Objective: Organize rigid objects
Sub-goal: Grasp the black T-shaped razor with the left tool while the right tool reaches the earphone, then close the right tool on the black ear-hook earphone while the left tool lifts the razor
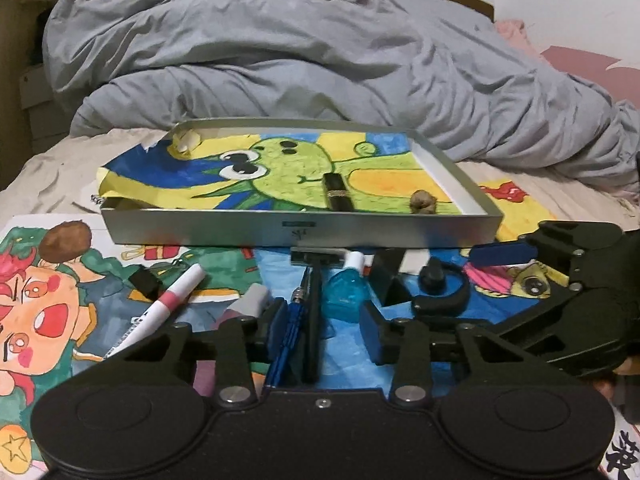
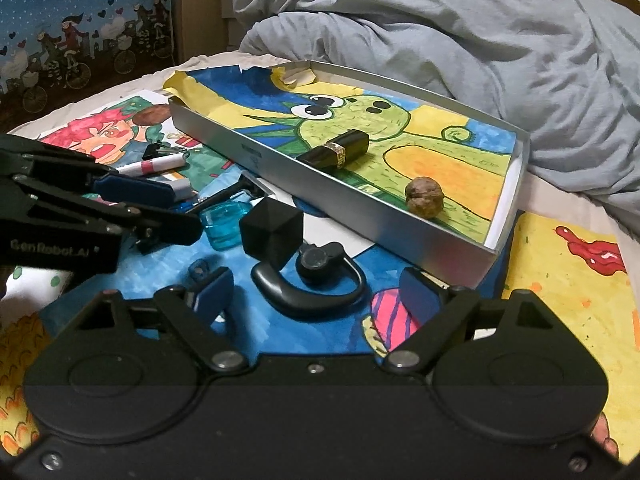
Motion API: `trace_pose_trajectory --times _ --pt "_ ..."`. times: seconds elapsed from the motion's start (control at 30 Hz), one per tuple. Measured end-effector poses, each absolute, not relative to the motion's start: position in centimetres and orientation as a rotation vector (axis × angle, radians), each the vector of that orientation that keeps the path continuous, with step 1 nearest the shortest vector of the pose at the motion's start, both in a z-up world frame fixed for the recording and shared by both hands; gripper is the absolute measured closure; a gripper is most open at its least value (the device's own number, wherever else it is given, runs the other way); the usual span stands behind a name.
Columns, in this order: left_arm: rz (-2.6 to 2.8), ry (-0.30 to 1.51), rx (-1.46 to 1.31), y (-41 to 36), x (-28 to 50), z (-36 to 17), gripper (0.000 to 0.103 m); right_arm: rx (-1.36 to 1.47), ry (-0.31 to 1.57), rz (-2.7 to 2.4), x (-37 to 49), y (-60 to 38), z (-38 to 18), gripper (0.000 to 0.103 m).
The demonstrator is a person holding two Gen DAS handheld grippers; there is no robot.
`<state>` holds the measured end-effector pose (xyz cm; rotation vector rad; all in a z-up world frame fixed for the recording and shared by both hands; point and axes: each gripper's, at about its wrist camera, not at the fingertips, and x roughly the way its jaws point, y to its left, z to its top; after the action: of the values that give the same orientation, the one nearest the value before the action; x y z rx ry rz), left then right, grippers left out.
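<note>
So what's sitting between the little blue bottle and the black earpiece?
A black cube sits between the bottle and the earpiece. The right wrist view shows it most clearly.

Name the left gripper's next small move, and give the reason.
Probably finish closing the left gripper on the blue pen and razor handle: both lie between its half-open jaws, with a gap to the right pad. The silver tray holds only two items.

Left wrist view: blue screwdriver (image 1: 289,322) and black razor (image 1: 313,300) run under the left gripper (image 1: 326,330) at 6 o'clock, lower ends hidden. Tray (image 1: 304,232) label too small to read. Right wrist view: small blue ring (image 2: 199,269) half hidden behind one pad (image 2: 214,290). Drawing (image 2: 576,280) cut off at 3 o'clock.
</note>
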<state>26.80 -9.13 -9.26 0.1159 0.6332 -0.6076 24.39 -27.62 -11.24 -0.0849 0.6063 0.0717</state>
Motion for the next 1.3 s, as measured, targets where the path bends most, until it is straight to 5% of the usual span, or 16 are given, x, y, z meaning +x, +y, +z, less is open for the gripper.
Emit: trace_pose_trajectory --times 0.4,1.03,1.13,1.3 --pt "-0.643 0.664 0.084 -9.1 26.5 -8.8 0.074 -0.073 0.604 0.085 24.4 -27.6 -11.3 0.029" --pt "-0.657 0.759 0.068 -9.9 27.8 -9.6 0.076 -0.064 0.598 0.088 24.6 -27.7 -11.3 0.037" --pt "-0.644 0.768 0.066 -10.0 28.5 -9.6 0.082 -0.065 0.597 0.102 24.6 -27.5 -11.3 0.048" --pt "-0.622 0.765 0.079 -10.2 28.6 -9.6 0.096 -0.06 0.6 0.106 24.4 -27.3 -11.2 0.049"
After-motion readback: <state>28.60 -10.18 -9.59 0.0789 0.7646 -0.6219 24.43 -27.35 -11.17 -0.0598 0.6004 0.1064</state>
